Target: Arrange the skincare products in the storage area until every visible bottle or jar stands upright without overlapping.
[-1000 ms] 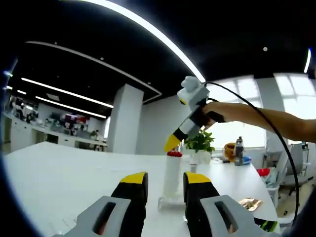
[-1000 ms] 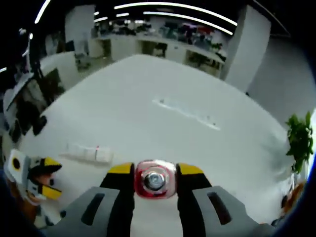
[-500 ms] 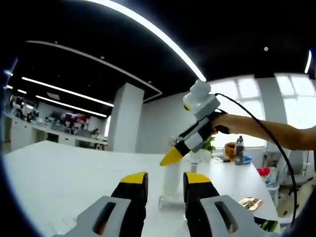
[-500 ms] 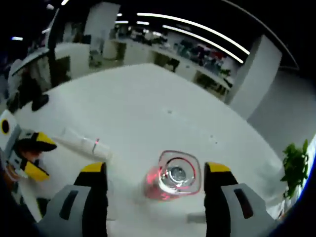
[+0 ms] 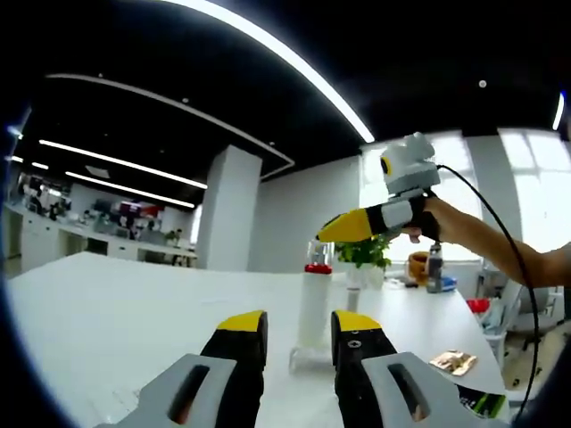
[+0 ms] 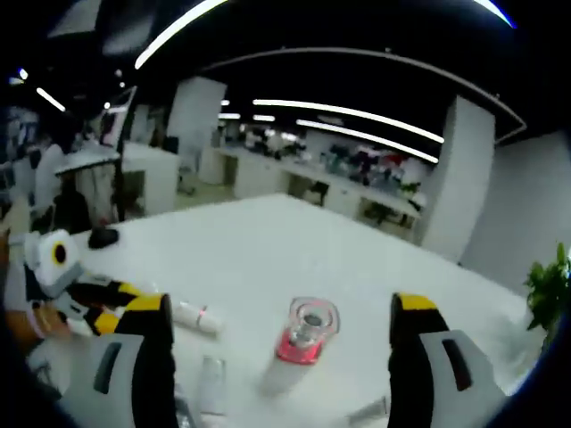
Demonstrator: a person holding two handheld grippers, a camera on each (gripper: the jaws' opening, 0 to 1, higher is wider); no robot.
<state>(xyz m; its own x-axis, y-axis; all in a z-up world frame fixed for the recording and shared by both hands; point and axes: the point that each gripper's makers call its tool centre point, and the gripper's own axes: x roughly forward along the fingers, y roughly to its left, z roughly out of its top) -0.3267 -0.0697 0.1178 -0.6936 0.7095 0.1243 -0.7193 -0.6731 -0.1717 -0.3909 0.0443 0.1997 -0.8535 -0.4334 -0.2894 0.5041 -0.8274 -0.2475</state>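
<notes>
Near the worktop's [image 6: 294, 241] middle, the red-collared bottle [image 6: 297, 346] stands upright, released.
Right gripper [image 6: 278, 332] hovers above it, jaws wide apart; left gripper [image 5: 298, 332], jaws narrowly apart and empty, faces it; another tube [image 6: 194, 316] lies flat beside it, probably next.

Matt white table [image 6: 268, 241], frosted plastic bottle [image 5: 313, 308], clear glossy cap [image 6: 312, 316]

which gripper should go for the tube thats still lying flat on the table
Left, probably. In the right gripper view the lying tube rests right beside the left gripper, while the right gripper hangs open above the upright red-collared bottle.
</notes>
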